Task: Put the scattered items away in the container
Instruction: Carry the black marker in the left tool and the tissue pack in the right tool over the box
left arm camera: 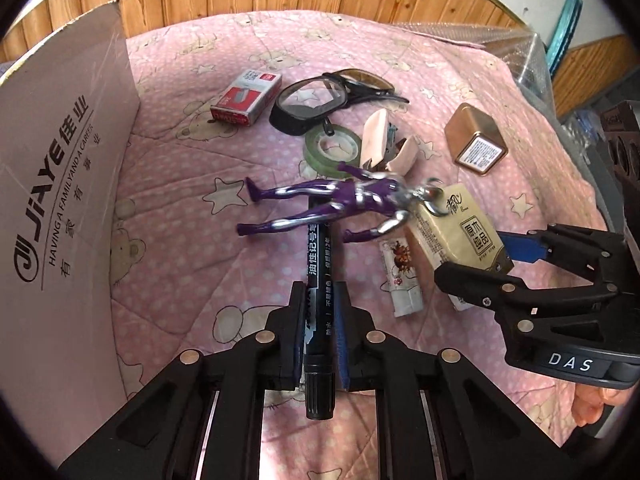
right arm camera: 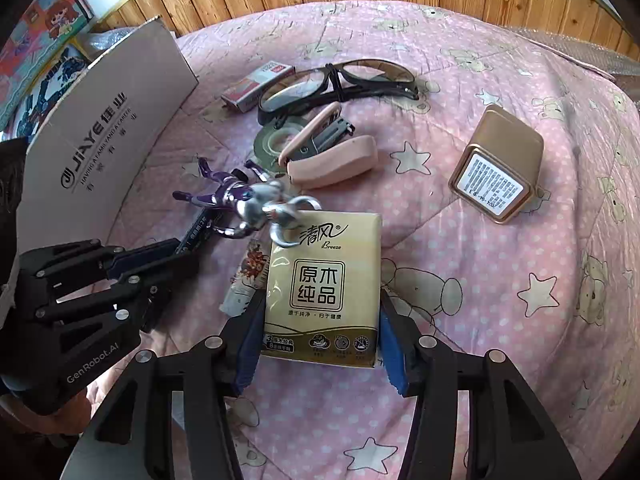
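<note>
Left gripper clamps the black marker; right gripper grips the tissue pack. Risk: the purple figure overlaps both and may be dragged when they lift.

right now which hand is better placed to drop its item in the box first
Left. The left gripper is shut on the marker, with the box right beside it. The right gripper, around the tissue pack, is farther from the box.
</note>
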`<action>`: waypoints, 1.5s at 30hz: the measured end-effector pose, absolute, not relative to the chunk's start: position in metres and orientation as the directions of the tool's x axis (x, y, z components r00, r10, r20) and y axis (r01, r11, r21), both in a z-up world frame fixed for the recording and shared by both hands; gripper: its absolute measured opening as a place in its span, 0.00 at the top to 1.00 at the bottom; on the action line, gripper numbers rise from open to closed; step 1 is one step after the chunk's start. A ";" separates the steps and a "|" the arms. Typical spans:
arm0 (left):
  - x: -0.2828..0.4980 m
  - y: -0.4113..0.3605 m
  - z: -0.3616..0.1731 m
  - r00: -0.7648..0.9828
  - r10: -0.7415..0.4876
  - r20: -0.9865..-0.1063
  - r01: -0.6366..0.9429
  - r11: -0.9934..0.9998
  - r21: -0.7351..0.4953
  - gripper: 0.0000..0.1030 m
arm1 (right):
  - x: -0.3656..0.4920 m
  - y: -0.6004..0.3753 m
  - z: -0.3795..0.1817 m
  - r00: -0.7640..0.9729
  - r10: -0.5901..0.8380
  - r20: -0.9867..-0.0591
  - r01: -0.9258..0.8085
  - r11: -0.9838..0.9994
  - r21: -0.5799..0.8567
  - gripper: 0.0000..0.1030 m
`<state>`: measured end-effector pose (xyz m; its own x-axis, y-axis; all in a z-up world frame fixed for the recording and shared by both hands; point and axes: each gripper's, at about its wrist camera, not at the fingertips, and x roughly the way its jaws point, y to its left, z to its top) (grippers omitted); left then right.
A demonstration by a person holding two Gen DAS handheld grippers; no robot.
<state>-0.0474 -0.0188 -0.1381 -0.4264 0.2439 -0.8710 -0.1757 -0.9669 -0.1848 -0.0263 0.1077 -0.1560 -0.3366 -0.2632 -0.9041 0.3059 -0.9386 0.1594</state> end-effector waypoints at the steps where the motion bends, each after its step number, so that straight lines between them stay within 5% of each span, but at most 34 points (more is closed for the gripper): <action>1: -0.047 -0.018 -0.135 -0.433 0.251 -0.866 -0.177 -0.965 -0.191 0.87 | -0.026 0.109 -0.152 -0.347 -0.266 -0.899 0.302 -0.940 0.161 0.49; 12: -0.033 -0.018 -0.092 -0.480 0.365 -0.798 -0.193 -0.931 -0.310 0.87 | -0.019 0.116 -0.120 -0.425 -0.289 -0.858 0.277 -0.944 0.181 0.49; 45: -0.010 -0.095 0.008 -0.696 0.293 -0.656 -0.033 -0.925 -0.378 0.87 | 0.032 0.046 -0.063 -0.512 -0.341 -0.789 0.484 -0.873 0.063 0.49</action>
<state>-0.0099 -0.0949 0.0079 -0.6957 0.2927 -0.6559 -0.0332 -0.9253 -0.3777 0.0322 0.0457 -0.0634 -0.5116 -0.3406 -0.7888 0.4839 -0.8728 0.0630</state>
